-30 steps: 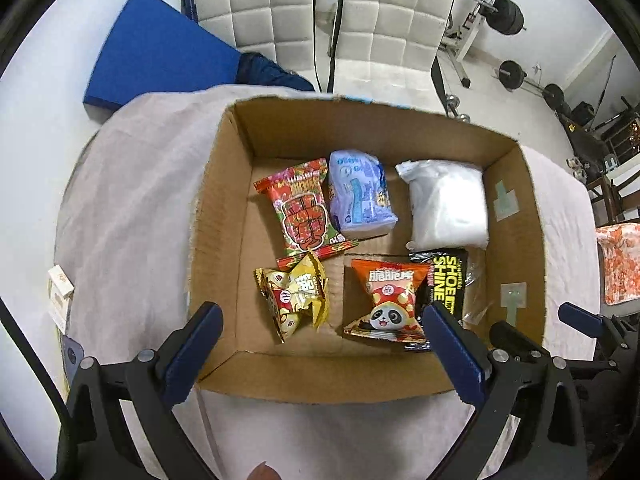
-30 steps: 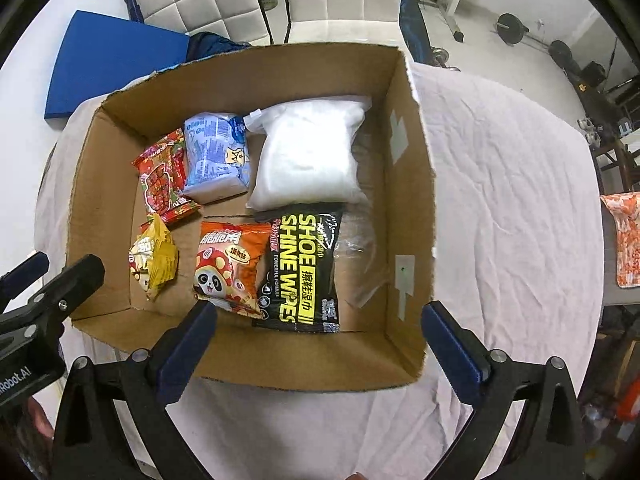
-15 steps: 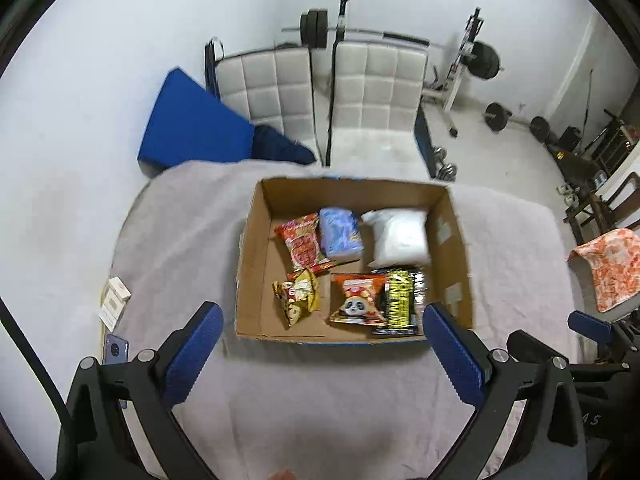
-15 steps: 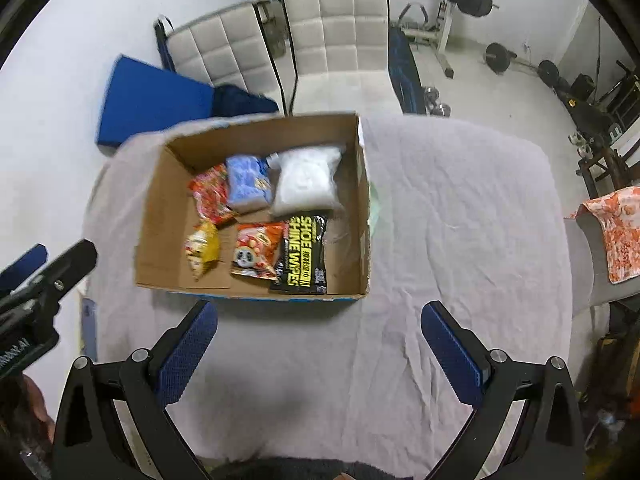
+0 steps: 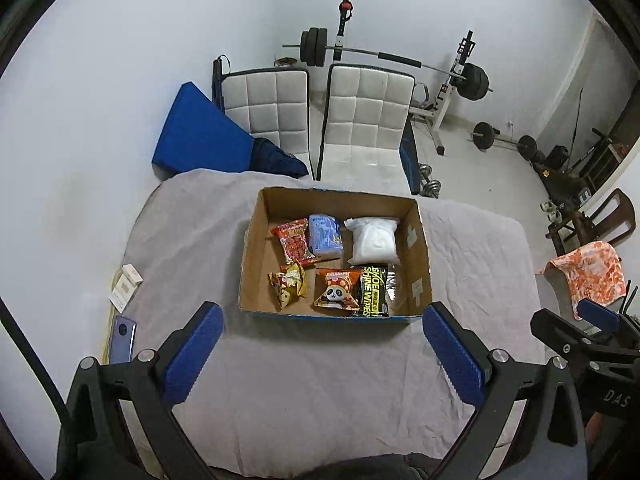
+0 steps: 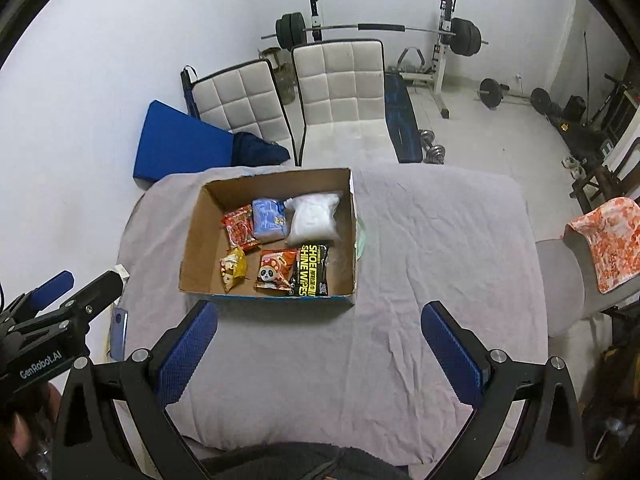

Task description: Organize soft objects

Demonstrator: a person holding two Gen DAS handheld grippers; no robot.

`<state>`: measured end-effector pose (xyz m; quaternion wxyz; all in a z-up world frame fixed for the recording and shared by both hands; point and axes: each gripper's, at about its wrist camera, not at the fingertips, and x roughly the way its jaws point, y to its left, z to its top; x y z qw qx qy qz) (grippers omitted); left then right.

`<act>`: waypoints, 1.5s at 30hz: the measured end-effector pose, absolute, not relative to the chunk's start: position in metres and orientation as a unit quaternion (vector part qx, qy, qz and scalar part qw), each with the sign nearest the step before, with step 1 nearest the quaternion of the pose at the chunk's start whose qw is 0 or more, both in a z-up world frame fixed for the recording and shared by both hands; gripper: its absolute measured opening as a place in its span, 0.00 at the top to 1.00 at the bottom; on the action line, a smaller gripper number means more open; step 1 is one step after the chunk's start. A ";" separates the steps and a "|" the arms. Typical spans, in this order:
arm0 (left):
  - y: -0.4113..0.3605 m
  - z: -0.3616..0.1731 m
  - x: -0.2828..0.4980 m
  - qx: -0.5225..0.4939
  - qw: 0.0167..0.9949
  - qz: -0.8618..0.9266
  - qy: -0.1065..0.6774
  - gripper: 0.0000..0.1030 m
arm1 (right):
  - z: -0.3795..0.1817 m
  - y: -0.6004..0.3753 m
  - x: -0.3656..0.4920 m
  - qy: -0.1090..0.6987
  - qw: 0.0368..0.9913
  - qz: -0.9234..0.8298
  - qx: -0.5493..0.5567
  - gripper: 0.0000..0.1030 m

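Observation:
An open cardboard box [image 5: 252, 264] [image 6: 192, 256] stands on the grey-clothed table. Inside lie a red snack bag [image 5: 294, 240], a blue pack [image 5: 325, 234], a white soft bag [image 5: 374, 240], a yellow snack bag [image 5: 288, 282], an orange panda snack bag [image 5: 338, 290] and a black shoe wipes pack [image 5: 374, 290]. The same items show in the right wrist view, with the white bag [image 6: 314, 220] at the back right. My left gripper [image 5: 322, 352] and right gripper [image 6: 320, 350] are both open and empty, well above the table in front of the box.
A phone [image 5: 122, 338] and small white boxes [image 5: 127, 286] lie at the table's left edge. Two white chairs [image 5: 364, 120], a blue mat [image 5: 196, 136] and a barbell rack [image 5: 460, 80] stand behind. An orange cloth [image 5: 588, 276] hangs over a chair on the right.
Both grippers have pulled back and up from just over the box, so the box looks smaller and the whole table and room show. Both stay open and empty.

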<state>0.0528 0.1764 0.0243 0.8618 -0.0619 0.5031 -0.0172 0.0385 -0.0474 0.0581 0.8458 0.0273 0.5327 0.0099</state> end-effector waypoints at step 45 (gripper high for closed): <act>0.169 0.045 0.033 -0.038 0.876 -0.009 0.482 0.00 | 0.093 -0.042 0.022 0.497 0.867 -0.019 0.005 0.00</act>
